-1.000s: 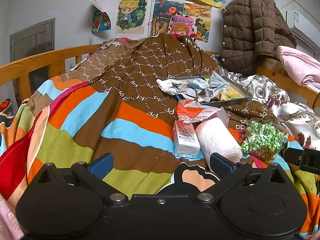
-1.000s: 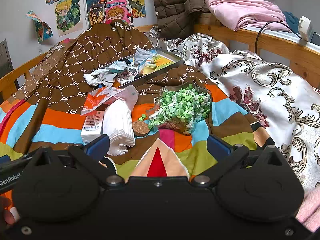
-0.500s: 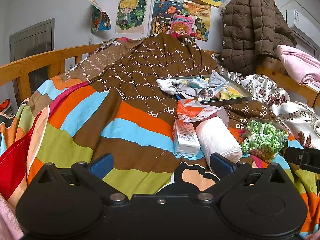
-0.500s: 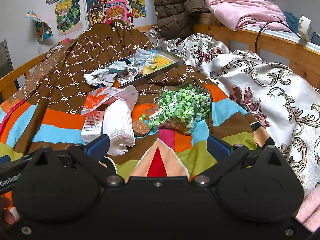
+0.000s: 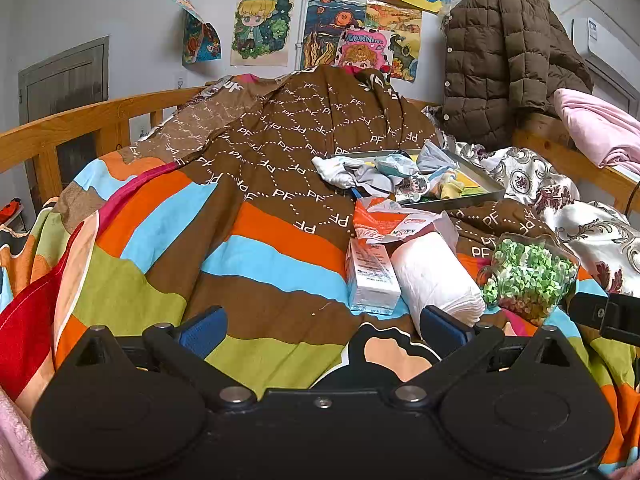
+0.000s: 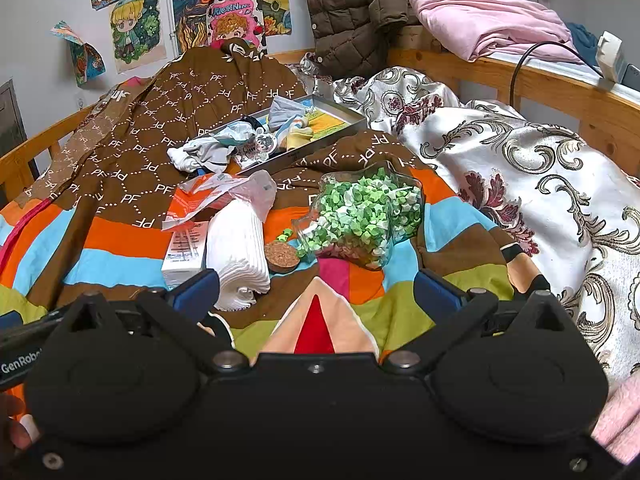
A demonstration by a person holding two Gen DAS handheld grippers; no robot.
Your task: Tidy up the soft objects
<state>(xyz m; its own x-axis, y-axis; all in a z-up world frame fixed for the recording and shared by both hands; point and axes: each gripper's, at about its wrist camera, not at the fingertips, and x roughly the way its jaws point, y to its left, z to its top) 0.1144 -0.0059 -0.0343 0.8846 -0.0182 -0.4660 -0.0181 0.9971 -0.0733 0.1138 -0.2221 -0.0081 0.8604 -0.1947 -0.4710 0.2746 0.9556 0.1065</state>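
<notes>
A white stack of cotton pads [image 5: 434, 276] [image 6: 240, 252] lies on the striped quilt, beside a white carton [image 5: 370, 276] [image 6: 185, 252] and a torn orange-and-clear wrapper [image 5: 394, 222] [image 6: 216, 198]. A tipped glass jar of green paper stars [image 5: 528, 276] [image 6: 366, 218] lies to the right, its cork [image 6: 282, 256] loose beside it. Crumpled socks [image 5: 352, 172] [image 6: 208, 154] spill from a shallow metal tray [image 5: 486, 194] [image 6: 344, 114]. My left gripper [image 5: 322, 330] is open and empty, just short of the pads. My right gripper [image 6: 316, 294] hangs open and empty before the jar.
A brown patterned quilt [image 5: 304, 132] is heaped behind the tray. A white floral cover [image 6: 540, 184] fills the right side. Wooden bed rails [image 5: 80, 120] [image 6: 560, 88] run along the left and right. A brown puffer jacket [image 5: 504, 60] and pink bedding [image 6: 488, 24] rest on the far rail.
</notes>
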